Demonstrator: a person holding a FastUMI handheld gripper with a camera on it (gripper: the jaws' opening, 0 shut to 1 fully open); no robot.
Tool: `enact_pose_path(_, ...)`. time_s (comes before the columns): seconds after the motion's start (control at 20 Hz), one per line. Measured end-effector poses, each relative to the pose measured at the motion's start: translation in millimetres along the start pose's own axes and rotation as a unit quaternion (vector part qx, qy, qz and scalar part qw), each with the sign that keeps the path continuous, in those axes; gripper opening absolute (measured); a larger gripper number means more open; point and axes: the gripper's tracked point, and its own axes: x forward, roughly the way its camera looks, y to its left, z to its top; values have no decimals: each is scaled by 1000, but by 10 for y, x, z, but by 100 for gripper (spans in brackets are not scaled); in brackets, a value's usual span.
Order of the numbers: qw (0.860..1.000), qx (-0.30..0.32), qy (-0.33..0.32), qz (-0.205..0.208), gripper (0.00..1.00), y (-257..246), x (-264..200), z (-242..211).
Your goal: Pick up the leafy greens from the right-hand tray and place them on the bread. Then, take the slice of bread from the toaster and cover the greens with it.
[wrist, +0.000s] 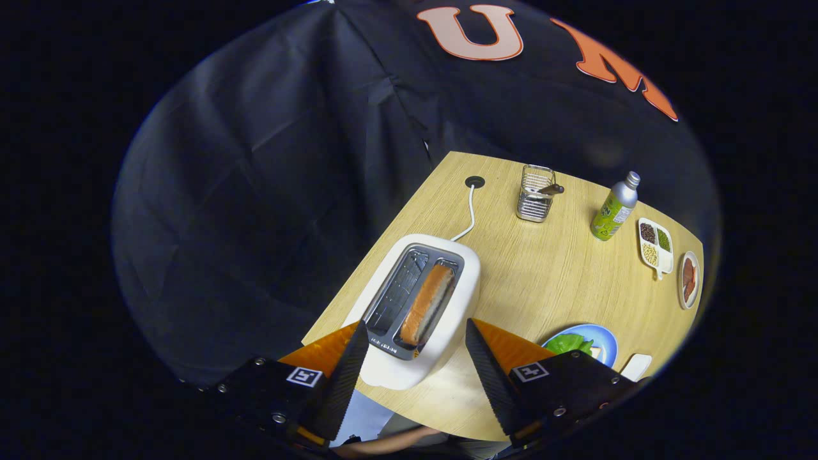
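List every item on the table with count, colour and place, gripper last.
toaster: one, white, between the fingers
bread slice: one, orange-brown crust, in the toaster's slot
cord: one, white, from toaster to table hole
wire basket: one, silver, beyond the toaster
bottle: one, green, beside the basket
divided dish: one, white, near the bottle
leafy greens: green, on blue plate
table: one, light wood
gripper: one, open, above the toaster

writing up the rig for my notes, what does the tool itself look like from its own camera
The tool has two wedge-shaped fingers that taper to points, their inner faces finely ridged. Each finger is fixed to a dark blocky mount with small round screws, and each mount carries a square black-and-white marker tag. The fingers stand wide apart, open on either side of the toaster.
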Motion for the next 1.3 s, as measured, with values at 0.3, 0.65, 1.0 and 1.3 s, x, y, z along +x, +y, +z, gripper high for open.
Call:
enact_pose_path(0.3, 998, 46, 38, -32, 77, -98, 304, -19)
enact_pose_path(0.65, 993, 84, 55, -58, 47, -112, 467, -37)
enact_pose_path(1.0, 993, 106, 33, -42, 14, -133, 405, 10)
enact_pose_path(1.3, 994, 108, -18, 7, 13, -138, -50, 73)
